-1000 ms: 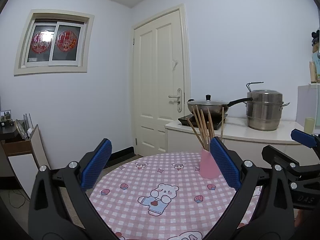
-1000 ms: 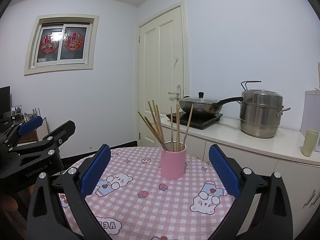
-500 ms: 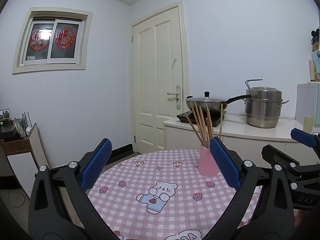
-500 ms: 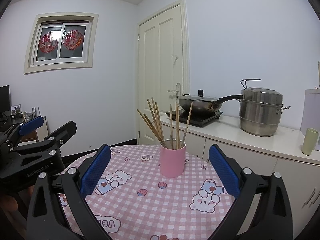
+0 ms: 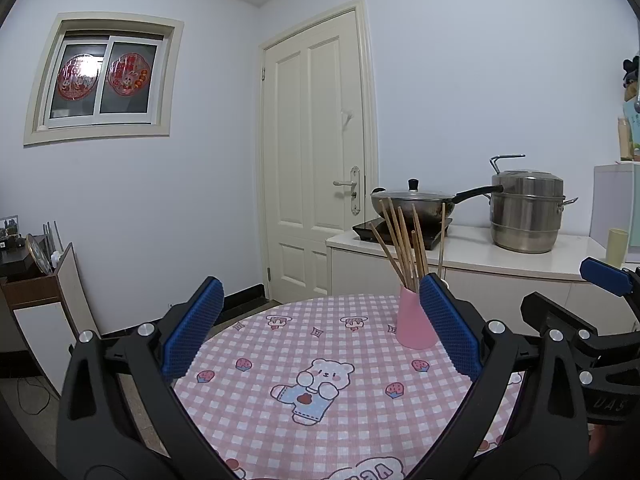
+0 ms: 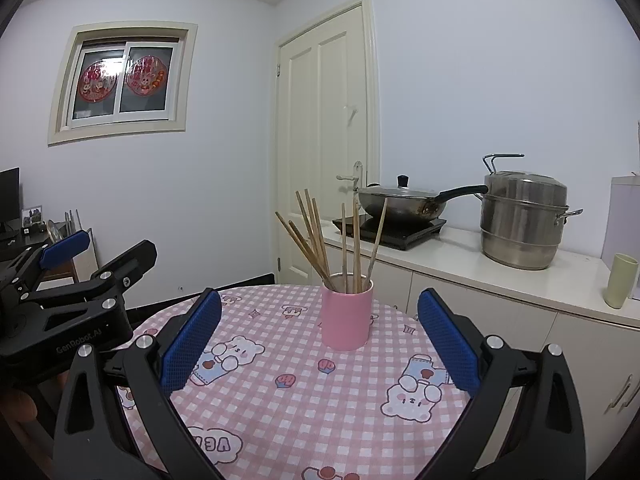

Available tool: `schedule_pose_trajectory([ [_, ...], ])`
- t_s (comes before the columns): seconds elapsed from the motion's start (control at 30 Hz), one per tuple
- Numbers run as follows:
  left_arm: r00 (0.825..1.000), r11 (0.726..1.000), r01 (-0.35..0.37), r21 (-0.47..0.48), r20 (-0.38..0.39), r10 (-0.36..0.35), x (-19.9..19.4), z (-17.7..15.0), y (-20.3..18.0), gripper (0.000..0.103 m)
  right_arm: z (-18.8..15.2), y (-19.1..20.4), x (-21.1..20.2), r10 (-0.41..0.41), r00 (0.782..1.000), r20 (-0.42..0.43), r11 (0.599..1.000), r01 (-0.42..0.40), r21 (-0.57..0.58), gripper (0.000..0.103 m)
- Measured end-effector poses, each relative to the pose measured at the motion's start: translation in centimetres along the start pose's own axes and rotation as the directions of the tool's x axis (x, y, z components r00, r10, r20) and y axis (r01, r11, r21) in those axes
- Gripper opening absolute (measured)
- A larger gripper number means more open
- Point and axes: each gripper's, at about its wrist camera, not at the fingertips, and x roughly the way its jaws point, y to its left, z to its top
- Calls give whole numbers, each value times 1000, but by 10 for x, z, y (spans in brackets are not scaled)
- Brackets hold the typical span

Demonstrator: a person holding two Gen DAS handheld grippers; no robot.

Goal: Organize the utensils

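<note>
A pink cup (image 6: 347, 317) stands upright on the round table with the pink checked cloth (image 6: 304, 408). Several wooden chopsticks (image 6: 320, 240) stand in it, fanned out. The cup also shows in the left wrist view (image 5: 412, 322), partly behind my left gripper's right pad, with the chopsticks (image 5: 404, 244) rising above it. My left gripper (image 5: 318, 332) is open and empty, above the table's near side. My right gripper (image 6: 318, 336) is open and empty, with the cup seen between its fingers, farther off. The left gripper also shows at the left of the right wrist view (image 6: 72, 304).
Behind the table runs a white counter (image 6: 500, 276) with a wok on a hob (image 6: 400, 204), a steel steamer pot (image 6: 524, 220) and a pale green cup (image 6: 620, 280). A cream door (image 6: 328, 140) is behind. A wooden cabinet (image 5: 36, 292) stands at the left.
Both views have drifted slightly, so that the table and cup sit a little lower and closer. Both grippers stay open and empty.
</note>
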Motion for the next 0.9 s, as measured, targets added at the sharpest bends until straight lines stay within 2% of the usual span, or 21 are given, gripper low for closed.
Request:
schedule_pose_trajectory([
  [0.9, 1000, 1000, 1, 8, -7, -1, 2, -3, -2, 97, -3, -2, 6, 3, 1000, -18, 1000, -3, -3, 95],
])
